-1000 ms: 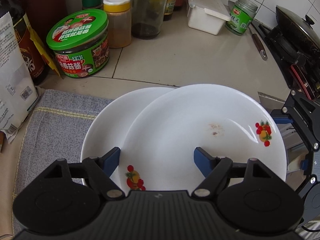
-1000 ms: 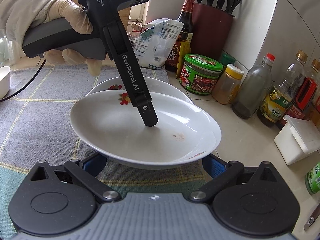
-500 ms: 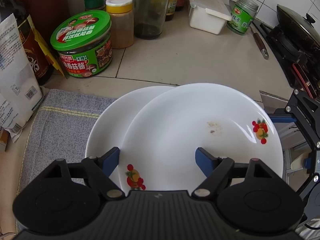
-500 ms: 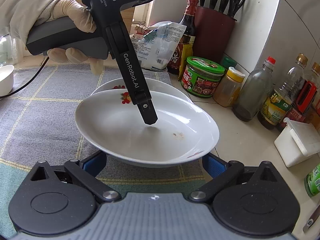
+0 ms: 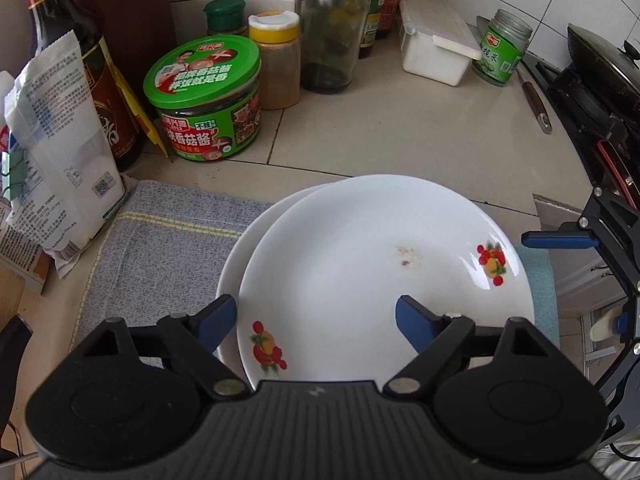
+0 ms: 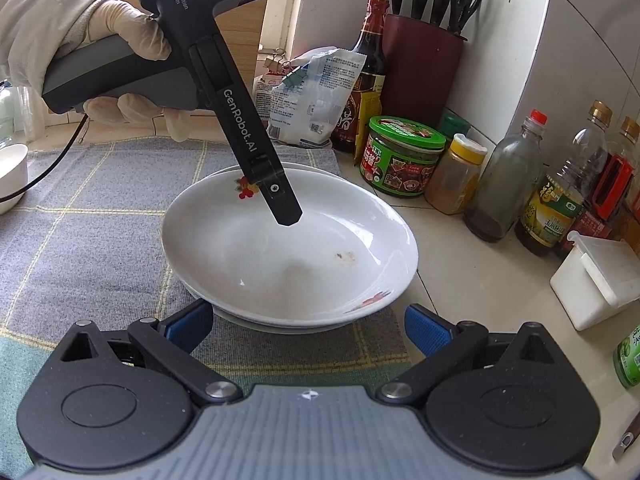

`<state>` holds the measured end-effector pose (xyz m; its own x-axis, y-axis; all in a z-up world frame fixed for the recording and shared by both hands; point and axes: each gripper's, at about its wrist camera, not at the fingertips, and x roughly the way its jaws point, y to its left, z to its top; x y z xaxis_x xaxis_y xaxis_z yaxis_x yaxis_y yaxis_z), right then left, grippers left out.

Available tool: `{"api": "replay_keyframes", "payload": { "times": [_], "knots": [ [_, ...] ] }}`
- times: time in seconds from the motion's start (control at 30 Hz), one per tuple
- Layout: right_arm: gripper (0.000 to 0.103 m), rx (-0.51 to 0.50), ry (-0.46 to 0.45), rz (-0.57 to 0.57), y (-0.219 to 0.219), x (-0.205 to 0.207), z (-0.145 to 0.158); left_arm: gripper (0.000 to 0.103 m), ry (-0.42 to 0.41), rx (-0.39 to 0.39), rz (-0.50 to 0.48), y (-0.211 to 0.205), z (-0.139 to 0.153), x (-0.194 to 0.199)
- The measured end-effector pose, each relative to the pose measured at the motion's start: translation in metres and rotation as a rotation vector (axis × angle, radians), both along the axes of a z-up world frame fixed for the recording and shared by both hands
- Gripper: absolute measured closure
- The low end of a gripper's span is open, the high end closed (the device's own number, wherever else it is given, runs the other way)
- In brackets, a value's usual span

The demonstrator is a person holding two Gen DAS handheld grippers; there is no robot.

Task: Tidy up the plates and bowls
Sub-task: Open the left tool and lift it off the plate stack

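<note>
I've got the desk (image 5: 400,136) filling the left view, tiled and crowded with jars along the 12 o'clock edge, and the grey checked cloth (image 6: 80,240) spread across its near side as a soft landing pad for the crockery. On that cloth sits the lower plate (image 5: 236,264), and the upper plate (image 5: 360,264) lies on it, offset toward 3 o'clock, so the stack isn't centred yet. I judge the stacking step is nearly done and only squaring up remains.

My left tool (image 5: 316,316) is released, blue pads spread wide, one pad at 9 o'clock outside the upper plate's rim and the other over its inside. From the right view its black finger points down into the upper plate's well. Whether it touches the glaze, I can't tell.

My right tool (image 6: 308,328) is released too, jaws apart either side of the stack's near rim, gripping nothing.

The upper plate is glossy white, shallow, with red and orange fruit decals at its rim and a small brownish smear (image 5: 406,258) near the middle, so it looks used.
</note>
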<state>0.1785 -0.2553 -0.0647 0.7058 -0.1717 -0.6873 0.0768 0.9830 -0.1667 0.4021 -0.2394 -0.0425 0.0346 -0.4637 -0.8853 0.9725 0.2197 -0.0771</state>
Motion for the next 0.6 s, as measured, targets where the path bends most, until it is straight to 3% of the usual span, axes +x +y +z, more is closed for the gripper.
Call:
{"api": "replay_keyframes", "payload": {
  "times": [0.13, 0.6],
  "knots": [
    [0.0, 0.004, 0.007, 0.008, 0.001, 0.0, -0.001, 0.015, 0.005, -0.034, 0.018, 0.01, 0.008, 0.002],
    [0.0, 0.003, -0.001, 0.007, 0.006, -0.002, 0.005, 0.01, -0.136, -0.224, 0.148, 0.066, 0.057, -0.048]
  ]
}}
